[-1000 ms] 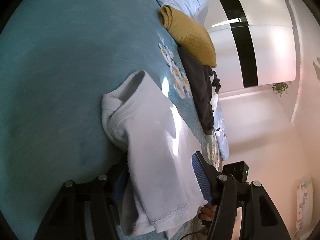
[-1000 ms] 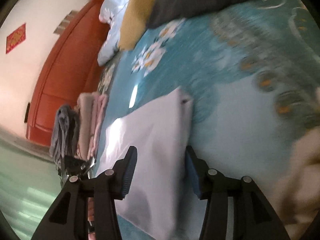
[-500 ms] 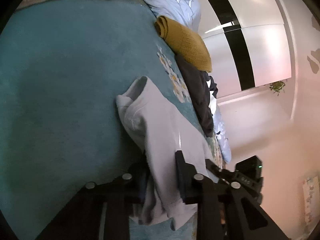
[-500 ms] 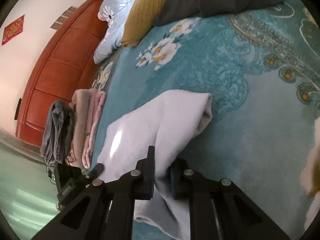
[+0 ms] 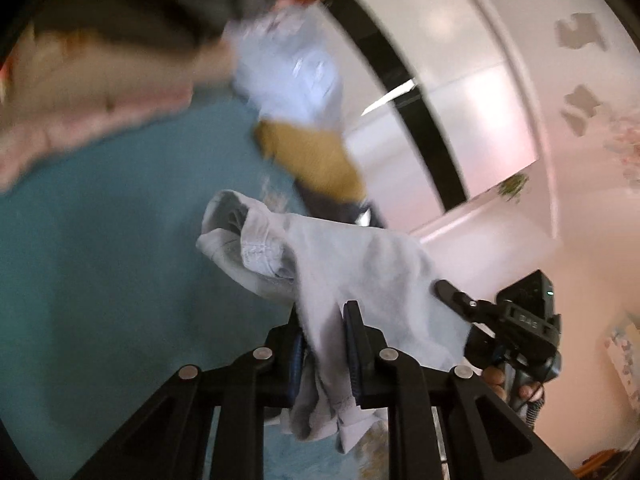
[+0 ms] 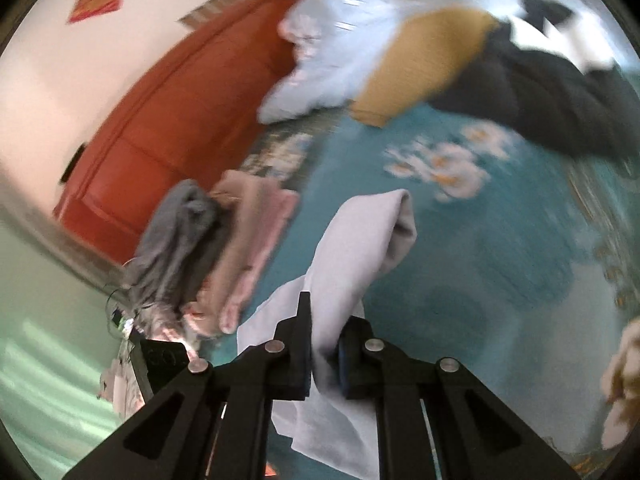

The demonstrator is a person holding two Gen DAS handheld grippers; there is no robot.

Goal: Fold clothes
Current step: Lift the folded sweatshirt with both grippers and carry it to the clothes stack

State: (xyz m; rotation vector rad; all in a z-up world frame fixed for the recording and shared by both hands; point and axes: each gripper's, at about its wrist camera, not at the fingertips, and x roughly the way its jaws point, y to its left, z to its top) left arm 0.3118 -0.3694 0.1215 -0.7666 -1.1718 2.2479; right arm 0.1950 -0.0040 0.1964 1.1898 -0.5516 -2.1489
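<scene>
A folded pale lilac-white garment (image 5: 352, 264) hangs lifted above the teal bedspread (image 5: 100, 280). My left gripper (image 5: 324, 320) is shut on one end of it. My right gripper (image 6: 322, 336) is shut on the other end of the same garment (image 6: 360, 240), which droops between and below the fingers. The right gripper also shows at the right of the left wrist view (image 5: 516, 320).
A stack of folded grey and pink clothes (image 6: 208, 248) lies at the bed's left edge by the red headboard (image 6: 160, 100). A mustard garment (image 6: 424, 60), a dark garment (image 6: 560, 92) and a pale blue pillow (image 6: 332, 52) lie at the far side.
Both grippers closed on the garment and lifted it off the bedspread. The views swung toward the stack of folded clothes and now show motion blur.
</scene>
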